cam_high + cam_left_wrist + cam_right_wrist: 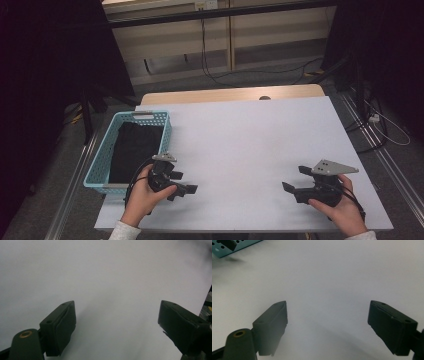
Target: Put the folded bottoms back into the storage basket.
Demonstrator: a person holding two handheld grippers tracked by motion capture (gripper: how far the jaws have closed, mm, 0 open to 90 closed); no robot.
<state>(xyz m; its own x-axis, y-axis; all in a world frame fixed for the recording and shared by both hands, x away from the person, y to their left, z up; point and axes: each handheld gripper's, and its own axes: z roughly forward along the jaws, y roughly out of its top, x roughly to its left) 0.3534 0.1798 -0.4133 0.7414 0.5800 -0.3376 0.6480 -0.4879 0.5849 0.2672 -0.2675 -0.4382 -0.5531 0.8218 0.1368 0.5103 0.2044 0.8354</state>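
Note:
A light blue plastic basket [97, 162] stands at the table's left edge with a black cloth [132, 150] lying in it. Just right of the basket's near corner, a hand holds my left gripper [183, 182] low over the white table top [245, 140], jaws open with nothing between them. In the left gripper view the left gripper [117, 322] has only bare white surface between its jaws. At the near right a hand holds my right gripper [296, 178], open and pointing left. The right gripper [327, 320] frames bare table, with the basket's corner [229, 247] far off at the upper left.
The white board covers a wooden table whose far edge [230, 94] shows beyond it. Black curtains hang at both sides. Cables [220, 75] run across the floor behind the table, and metal rails [380, 150] lie along the floor at the right.

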